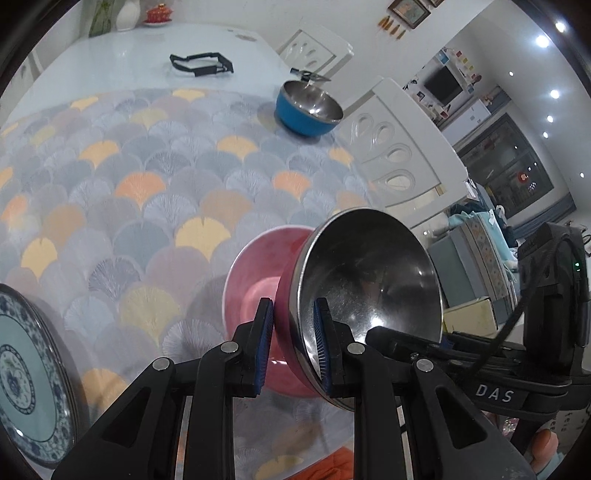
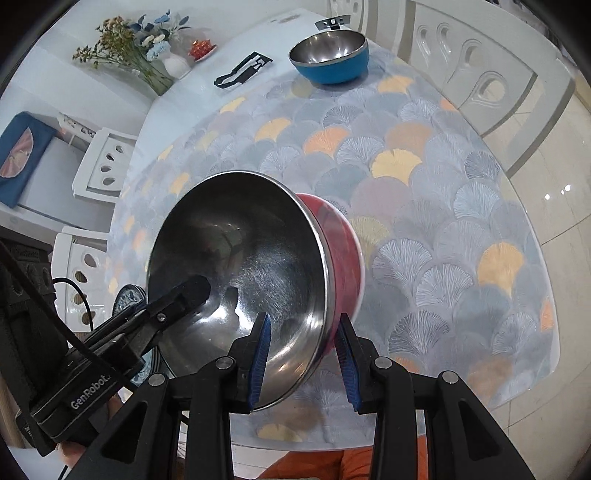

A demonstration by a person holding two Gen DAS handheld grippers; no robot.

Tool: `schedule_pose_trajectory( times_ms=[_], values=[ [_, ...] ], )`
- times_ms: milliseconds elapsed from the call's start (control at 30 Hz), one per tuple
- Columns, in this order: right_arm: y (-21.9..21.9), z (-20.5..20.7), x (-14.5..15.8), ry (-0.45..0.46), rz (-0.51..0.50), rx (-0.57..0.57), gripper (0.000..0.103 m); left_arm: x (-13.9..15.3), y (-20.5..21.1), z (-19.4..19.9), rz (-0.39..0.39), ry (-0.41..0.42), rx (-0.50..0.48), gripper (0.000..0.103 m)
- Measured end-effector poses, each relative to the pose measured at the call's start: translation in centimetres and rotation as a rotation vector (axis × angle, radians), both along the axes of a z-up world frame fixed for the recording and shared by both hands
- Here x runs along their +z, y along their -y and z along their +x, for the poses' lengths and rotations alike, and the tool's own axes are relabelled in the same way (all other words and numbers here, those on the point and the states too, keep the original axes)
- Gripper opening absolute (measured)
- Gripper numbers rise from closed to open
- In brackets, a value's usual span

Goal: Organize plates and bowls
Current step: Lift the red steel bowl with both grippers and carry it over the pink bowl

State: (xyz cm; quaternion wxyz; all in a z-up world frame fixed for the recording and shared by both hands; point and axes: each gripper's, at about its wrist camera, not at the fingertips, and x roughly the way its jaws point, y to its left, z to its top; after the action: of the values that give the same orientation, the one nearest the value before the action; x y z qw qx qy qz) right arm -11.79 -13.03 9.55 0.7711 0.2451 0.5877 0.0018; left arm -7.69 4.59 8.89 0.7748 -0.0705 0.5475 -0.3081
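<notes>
Red bowl: tilted, held above the patterned desk; steel inside
Left tongs: clenched on its rim
Right tongs: gripping the opposite rim
Blue bowl: upright, far edge
Plate: desk's left edge

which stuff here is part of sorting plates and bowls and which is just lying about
Job:
- red steel-lined bowl, clamped by both hand-held grippers
- pink bowl
- blue steel-lined bowl
- blue-patterned porcelain plate

Lying about:
- black plastic frame
- white flower vase
- red lidded teacup
</notes>
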Motion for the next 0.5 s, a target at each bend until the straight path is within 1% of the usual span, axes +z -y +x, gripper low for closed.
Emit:
schedule_pose_trajectory(
  times_ms=[200, 500],
  values=[
    [-0.7, 0.2, 0.0, 0.004, -0.038, 0.018, 0.035, -0.9, -0.3, 0.2, 0.009, -0.02, 0.001, 0.018],
    [-1.0, 0.7, -0.6, -0.039, -0.049, 0.02, 0.035, -1.6, 0.0, 0.6, 0.032, -0.049, -0.03, 0.018]
  ],
)
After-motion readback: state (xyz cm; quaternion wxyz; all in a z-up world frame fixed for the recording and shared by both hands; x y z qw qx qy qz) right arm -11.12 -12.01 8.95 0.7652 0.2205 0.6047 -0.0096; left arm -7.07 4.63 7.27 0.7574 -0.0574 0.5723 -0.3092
